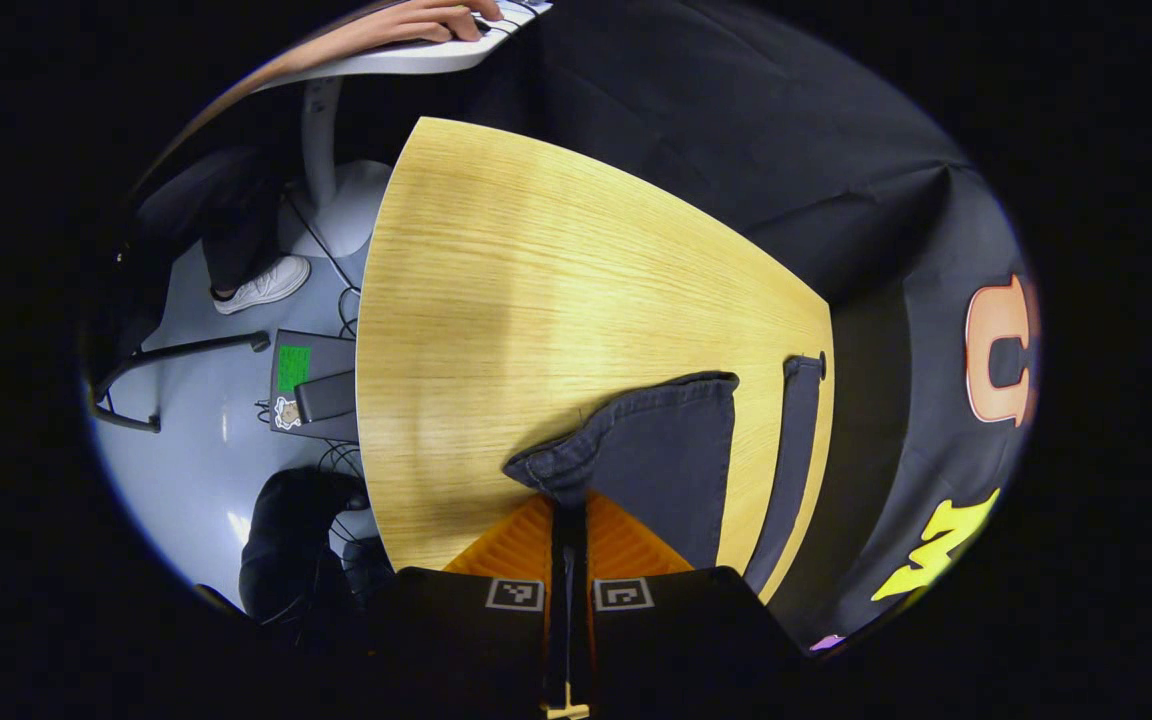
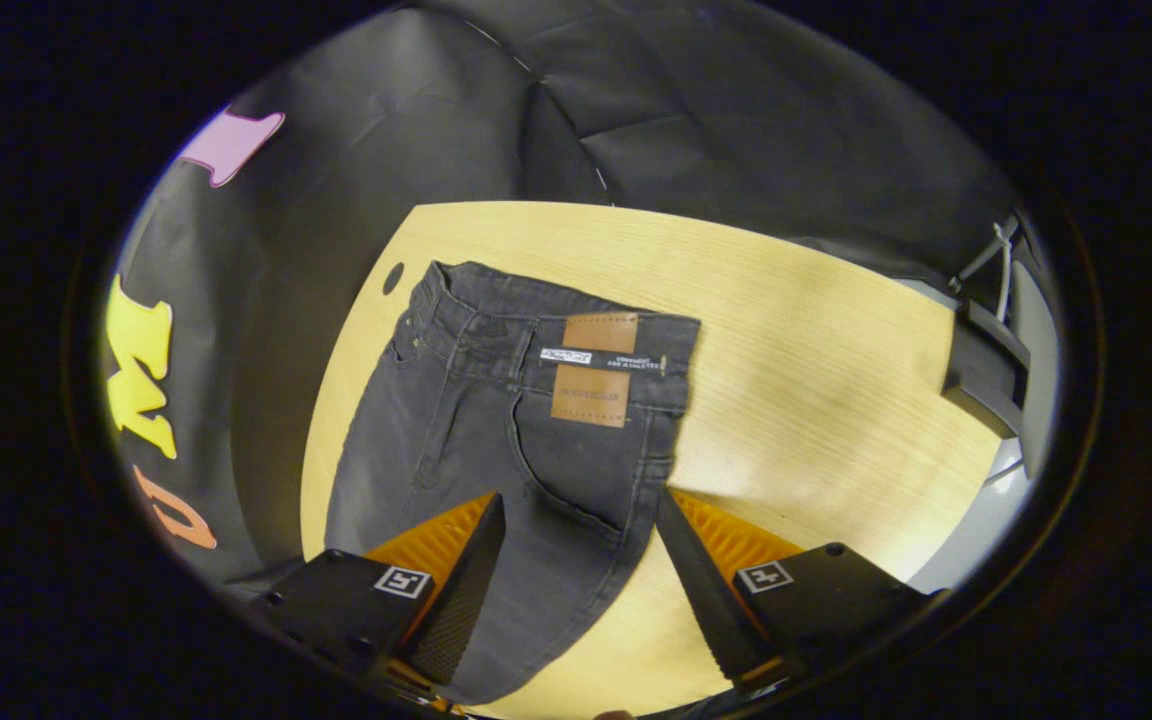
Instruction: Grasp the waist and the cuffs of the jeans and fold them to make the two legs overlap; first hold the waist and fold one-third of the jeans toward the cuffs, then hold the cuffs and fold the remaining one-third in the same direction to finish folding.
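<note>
Dark grey jeans [image 2: 496, 420] lie flat on the wooden table [image 2: 816, 340], waist at the far end with a brown leather patch [image 2: 593, 370] facing up. My right gripper [image 2: 576, 545] hovers open over the seat of the jeans, one finger on either side of the hip and thigh. In the left gripper view the cuff end of the jeans [image 1: 666, 450] lies near the table's right edge, its near corner bunched up. My left gripper [image 1: 568, 505] is shut on that cuff corner. A second narrow strip of denim [image 1: 798, 450] runs along the table edge.
The table [image 1: 536, 300] has a small round hole [image 2: 393, 277] near the waist. On the floor to its left are a box with a green sticker [image 1: 311, 385], a black bag [image 1: 296, 530] and cables. A person's hand [image 1: 436, 20] rests on a white desk, with a shoe [image 1: 261, 285] below it.
</note>
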Demonstrator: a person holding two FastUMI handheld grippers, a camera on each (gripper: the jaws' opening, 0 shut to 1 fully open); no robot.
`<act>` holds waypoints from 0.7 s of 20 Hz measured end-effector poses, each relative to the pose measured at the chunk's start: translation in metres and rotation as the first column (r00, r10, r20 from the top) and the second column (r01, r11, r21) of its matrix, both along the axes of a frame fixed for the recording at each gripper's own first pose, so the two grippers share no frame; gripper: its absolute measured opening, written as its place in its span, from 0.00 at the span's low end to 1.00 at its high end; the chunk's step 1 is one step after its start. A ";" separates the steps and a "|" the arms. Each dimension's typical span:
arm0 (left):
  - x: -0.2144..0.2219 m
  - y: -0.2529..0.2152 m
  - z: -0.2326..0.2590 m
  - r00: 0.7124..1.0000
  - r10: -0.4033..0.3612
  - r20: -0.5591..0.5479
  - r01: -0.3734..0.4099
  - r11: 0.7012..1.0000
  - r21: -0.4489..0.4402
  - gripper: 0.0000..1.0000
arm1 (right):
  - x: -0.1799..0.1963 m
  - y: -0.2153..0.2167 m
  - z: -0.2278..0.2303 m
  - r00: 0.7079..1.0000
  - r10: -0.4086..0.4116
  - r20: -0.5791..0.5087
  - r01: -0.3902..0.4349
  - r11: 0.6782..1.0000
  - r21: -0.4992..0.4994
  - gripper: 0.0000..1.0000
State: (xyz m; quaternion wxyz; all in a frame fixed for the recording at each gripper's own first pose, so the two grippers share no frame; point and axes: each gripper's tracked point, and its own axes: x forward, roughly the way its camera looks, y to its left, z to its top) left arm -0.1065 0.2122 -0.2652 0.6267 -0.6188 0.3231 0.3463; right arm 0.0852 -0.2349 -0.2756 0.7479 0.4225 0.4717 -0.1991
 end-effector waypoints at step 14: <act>0.013 0.004 0.010 0.997 0.075 -0.030 -0.077 0.994 -0.072 0.03 | -0.003 -0.016 0.012 0.998 -0.033 0.044 0.031 0.998 0.052 0.00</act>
